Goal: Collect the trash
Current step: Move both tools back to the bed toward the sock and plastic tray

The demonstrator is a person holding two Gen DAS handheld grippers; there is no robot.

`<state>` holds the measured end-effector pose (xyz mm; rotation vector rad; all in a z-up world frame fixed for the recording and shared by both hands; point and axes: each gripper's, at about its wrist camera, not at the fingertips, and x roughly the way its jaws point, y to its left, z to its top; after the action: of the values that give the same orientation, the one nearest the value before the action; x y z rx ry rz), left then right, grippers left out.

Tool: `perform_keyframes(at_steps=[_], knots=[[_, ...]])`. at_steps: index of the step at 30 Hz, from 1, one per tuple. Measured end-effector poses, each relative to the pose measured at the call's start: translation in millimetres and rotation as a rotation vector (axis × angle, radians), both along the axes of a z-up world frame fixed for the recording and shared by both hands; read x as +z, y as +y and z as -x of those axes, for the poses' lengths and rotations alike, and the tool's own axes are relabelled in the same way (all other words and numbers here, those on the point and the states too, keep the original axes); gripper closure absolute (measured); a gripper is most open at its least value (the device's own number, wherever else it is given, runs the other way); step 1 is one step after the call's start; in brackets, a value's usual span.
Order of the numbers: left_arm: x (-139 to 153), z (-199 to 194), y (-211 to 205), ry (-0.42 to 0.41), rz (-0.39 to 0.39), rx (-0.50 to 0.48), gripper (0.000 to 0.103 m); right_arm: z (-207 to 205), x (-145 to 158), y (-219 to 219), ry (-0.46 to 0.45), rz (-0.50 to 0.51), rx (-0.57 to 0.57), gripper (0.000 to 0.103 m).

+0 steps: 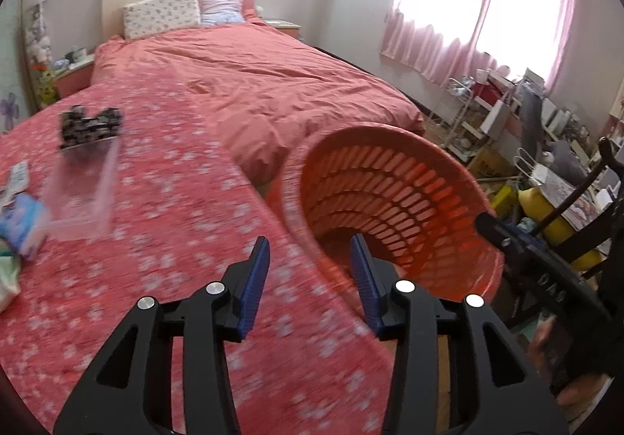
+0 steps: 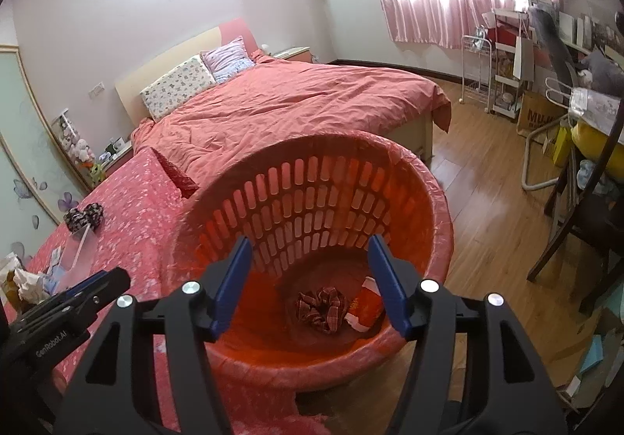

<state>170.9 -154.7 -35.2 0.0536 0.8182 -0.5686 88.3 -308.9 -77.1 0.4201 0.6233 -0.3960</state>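
Both claws hang released and empty: the right claw (image 2: 308, 281) over the orange bin (image 2: 440, 240), the left claw (image 1: 310, 279) beside its rim, ready for more trash.

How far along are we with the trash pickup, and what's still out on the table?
Done: a plaid scrunchie and a red wrapper lie at the bottom of the orange basket. In hand: nothing; the left gripper and right gripper both stand open and empty at the basket. Left: on the red tablecloth, a clear plastic box, a black-and-white scrunchie and crumpled paper.
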Motion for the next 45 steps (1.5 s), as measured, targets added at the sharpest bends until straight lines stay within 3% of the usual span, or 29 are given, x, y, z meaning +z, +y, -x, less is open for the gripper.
perform_keyframes(at_steps=[10, 20, 30, 37, 45], knots=[[8.2, 5.9, 86.4, -0.029, -0.044, 0.180, 0.057, -6.3, 27.0, 67.0, -0.017, 0.038, 0.136, 0.042], [11.0, 8.7, 194.2, -0.043, -0.070, 0.397, 0.057, -38.5, 30.8, 154.1, 0.017, 0.071, 0.307, 0.043], [6.6, 3.8, 289.5, -0.028, -0.066, 0.569, 0.057, -97.6, 26.9, 214.4, 0.059, 0.035, 0.394, 0.062], [2.7, 3.1, 318.5, -0.025, -0.059, 0.621, 0.052, -147.3, 15.4, 239.7, 0.111, 0.030, 0.402, 0.072], [-5.5, -1.6, 354.1, 0.007, -0.044, 0.693, 0.052, -179.9, -5.7, 240.4, 0.197, 0.003, 0.394, 0.081]])
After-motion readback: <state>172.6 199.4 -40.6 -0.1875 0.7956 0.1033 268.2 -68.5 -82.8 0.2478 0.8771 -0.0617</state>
